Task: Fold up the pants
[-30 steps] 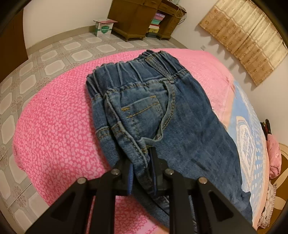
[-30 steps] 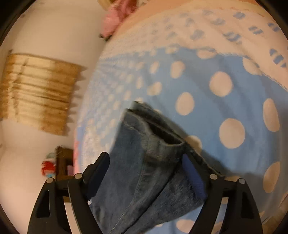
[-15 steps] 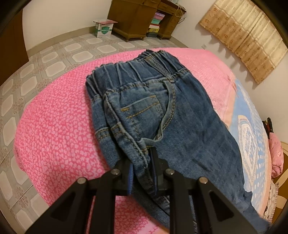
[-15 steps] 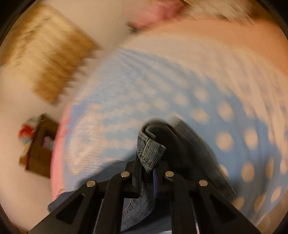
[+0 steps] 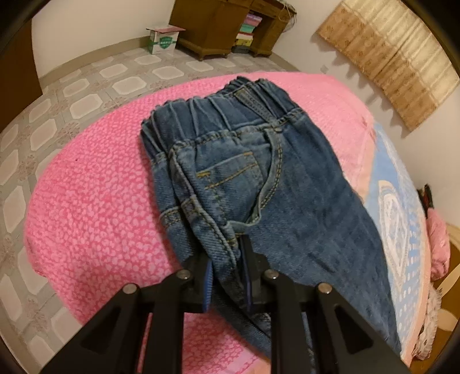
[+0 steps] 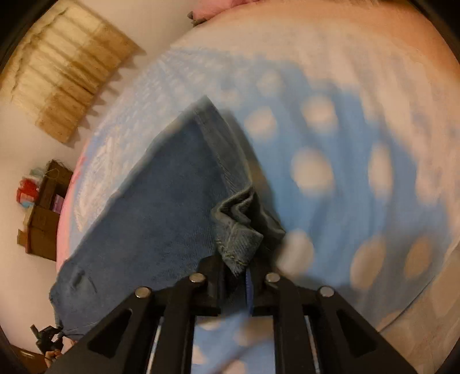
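A small pair of blue jeans [image 5: 302, 201] lies on the bed, with its elastic waistband at the far end on the pink cover [image 5: 95, 201]. My left gripper [image 5: 227, 259] is shut on a bunched fold of denim near the crotch seam. In the blurred right wrist view the leg [image 6: 161, 201] stretches away to the left over the blue polka-dot cover [image 6: 345, 172]. My right gripper [image 6: 234, 276] pinches the crumpled leg hem [image 6: 238, 238] between its pads. Its jaws are opening slightly, with the hem still between them.
Tiled floor [image 5: 57, 95] surrounds the foot of the bed. A cardboard box [image 5: 164, 40] and a wooden desk [image 5: 218, 26] stand by the far wall. A beige curtain [image 5: 388, 57] hangs on the right wall. A pink pillow [image 5: 437, 244] lies at the bed's right end.
My right gripper went from wide open around the leg hem to closed on it, then swung with the hem in its grip. The left gripper kept its hold and stayed put.
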A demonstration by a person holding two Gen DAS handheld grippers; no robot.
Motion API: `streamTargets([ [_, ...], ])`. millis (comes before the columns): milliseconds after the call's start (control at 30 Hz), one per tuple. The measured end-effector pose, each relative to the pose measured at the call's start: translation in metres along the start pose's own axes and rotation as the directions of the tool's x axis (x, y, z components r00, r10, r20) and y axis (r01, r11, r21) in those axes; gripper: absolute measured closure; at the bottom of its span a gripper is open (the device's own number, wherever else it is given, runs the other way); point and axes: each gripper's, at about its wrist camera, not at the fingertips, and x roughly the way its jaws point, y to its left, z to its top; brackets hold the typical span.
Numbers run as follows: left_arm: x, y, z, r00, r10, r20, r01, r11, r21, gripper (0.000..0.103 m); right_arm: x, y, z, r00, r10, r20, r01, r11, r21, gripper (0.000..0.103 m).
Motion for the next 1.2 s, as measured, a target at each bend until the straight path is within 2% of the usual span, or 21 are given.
streamTargets([
  [133,-0.012,-0.003,0.005,0.999,0.033,-0.01,-0.032,0.997,0.073,0.072,-0.012,-0.012,0.005,0.999,0.037,-0.04,-0.03,0.987,0.158,0.075],
  [200,-0.026,-0.005,0.005,0.994,0.107,0.034,-0.111,0.984,0.138,0.062,-0.031,-0.013,0.005,1.0,0.005,0.006,-0.006,0.984,0.18,0.065],
  [233,-0.033,-0.006,0.006,0.987,0.145,0.061,-0.153,0.976,0.156,0.056,-0.045,-0.012,0.009,0.997,-0.057,0.054,0.046,0.981,0.188,0.064],
  [267,-0.042,-0.004,0.006,0.974,0.201,0.104,-0.215,0.964,0.157,0.051,-0.06,-0.009,0.014,0.987,-0.117,0.106,0.095,0.976,0.196,0.064],
  [300,-0.052,-0.002,0.006,0.949,0.273,0.161,-0.295,0.945,0.141,0.054,-0.071,-0.006,0.018,0.976,-0.153,0.154,0.121,0.972,0.2,0.064],
  [333,-0.064,0.001,0.006,0.916,0.333,0.225,-0.364,0.924,0.114,0.054,-0.081,0.005,0.021,0.965,-0.168,0.201,0.132,0.974,0.185,0.064],
  [367,-0.076,0.003,0.006,0.898,0.344,0.273,-0.381,0.92,0.092,0.054,-0.087,0.023,0.026,0.96,-0.153,0.233,0.126,0.984,0.128,0.064],
  [467,-0.101,-0.014,0.008,0.897,0.252,0.364,-0.309,0.945,0.107,0.054,-0.067,0.103,0.033,0.984,-0.041,0.175,0.07,0.984,-0.163,0.064],
  [533,-0.11,-0.041,0.006,0.889,0.182,0.42,-0.272,0.949,0.163,0.053,-0.033,0.163,0.028,0.996,0.031,0.078,-0.003,0.946,-0.326,0.064],
  [600,-0.109,-0.076,0.003,0.886,0.093,0.454,-0.22,0.947,0.235,0.04,0.004,0.227,0.008,0.993,0.113,-0.043,-0.12,0.882,-0.455,0.065],
  [667,-0.093,-0.101,0.008,0.898,0.055,0.436,-0.185,0.947,0.263,0.034,0.046,0.282,-0.012,0.964,0.19,-0.187,-0.26,0.828,-0.497,0.065],
  [733,-0.063,-0.112,0.016,0.919,0.08,0.387,-0.187,0.951,0.246,0.034,0.097,0.335,-0.031,0.905,0.25,-0.344,-0.392,0.801,-0.452,0.065],
  [800,-0.039,-0.11,0.021,0.936,0.121,0.331,-0.196,0.959,0.204,0.034,0.133,0.372,-0.048,0.857,0.288,-0.428,-0.464,0.793,-0.396,0.065],
  [833,-0.027,-0.105,0.021,0.934,0.158,0.32,-0.221,0.96,0.17,0.034,0.152,0.388,-0.054,0.836,0.302,-0.458,-0.487,0.793,-0.366,0.065],
  [933,-0.003,-0.088,0.018,0.901,0.276,0.334,-0.331,0.936,0.117,0.036,0.202,0.426,-0.063,0.78,0.34,-0.526,-0.533,0.8,-0.274,0.065],
  [967,0.004,-0.08,0.017,0.894,0.314,0.319,-0.362,0.927,0.099,0.036,0.219,0.437,-0.066,0.774,0.337,-0.536,-0.532,0.806,-0.26,0.065],
  [1000,0.01,-0.069,0.017,0.892,0.341,0.297,-0.378,0.923,0.076,0.037,0.227,0.446,-0.073,0.773,0.333,-0.54,-0.529,0.808,-0.259,0.065],
  [1067,0.017,-0.051,0.017,0.908,0.327,0.263,-0.349,0.936,0.043,0.037,0.249,0.457,-0.082,0.766,0.319,-0.557,-0.529,0.806,-0.266,0.065],
  [1133,0.019,-0.05,0.017,0.91,0.321,0.261,-0.345,0.937,0.053,0.037,0.268,0.458,-0.099,0.747,0.301,-0.593,-0.526,0.813,-0.249,0.065],
  [1167,0.022,-0.054,0.017,0.905,0.331,0.268,-0.36,0.931,0.066,0.037,0.269,0.46,-0.109,0.724,0.312,-0.615,-0.535,0.817,-0.214,0.065],
  [1200,0.023,-0.055,0.016,0.899,0.342,0.274,-0.375,0.923,0.08,0.036,0.279,0.46,-0.117,0.681,0.346,-0.645,-0.558,0.816,-0.151,0.065],
])
